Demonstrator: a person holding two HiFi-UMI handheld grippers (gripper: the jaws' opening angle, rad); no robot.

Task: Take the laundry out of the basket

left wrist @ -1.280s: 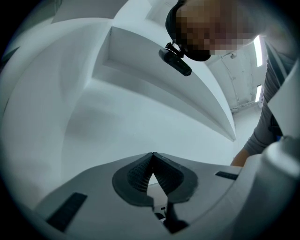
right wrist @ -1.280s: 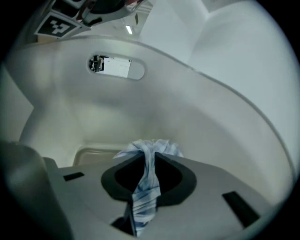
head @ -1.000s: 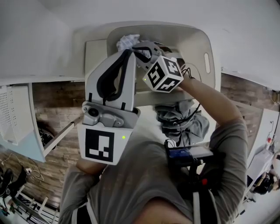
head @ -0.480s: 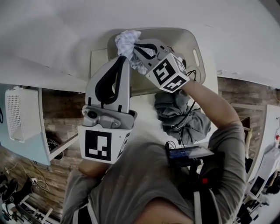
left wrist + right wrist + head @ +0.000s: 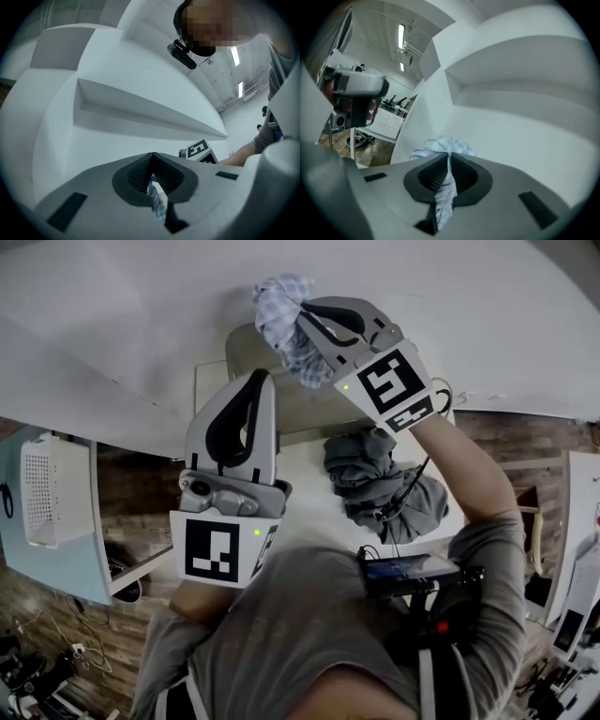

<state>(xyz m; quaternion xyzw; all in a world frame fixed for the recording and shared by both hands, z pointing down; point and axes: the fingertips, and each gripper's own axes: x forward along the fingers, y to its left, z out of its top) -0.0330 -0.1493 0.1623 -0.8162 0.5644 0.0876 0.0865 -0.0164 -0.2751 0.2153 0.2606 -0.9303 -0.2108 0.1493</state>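
My right gripper (image 5: 305, 313) is raised in front of the white wall, shut on a light blue checked cloth (image 5: 281, 310). In the right gripper view the cloth (image 5: 443, 145) bunches above the pads and trails down between them, and the right gripper (image 5: 449, 157) pinches it. The beige laundry basket (image 5: 319, 409) lies below and behind both grippers. My left gripper (image 5: 261, 379) is over the basket's left end with its tips together. In the left gripper view a strip of checked cloth (image 5: 157, 204) shows through the slit under the left gripper (image 5: 152, 155); I cannot tell if it touches.
A heap of grey garments (image 5: 375, 479) lies on the white table (image 5: 309, 493) in front of the basket. A white perforated bin (image 5: 52, 488) stands at the far left. A black device with cables (image 5: 412, 573) hangs on the person's chest.
The right gripper has risen out of the basket with the checked cloth, up against the wall. The left gripper has hardly moved.
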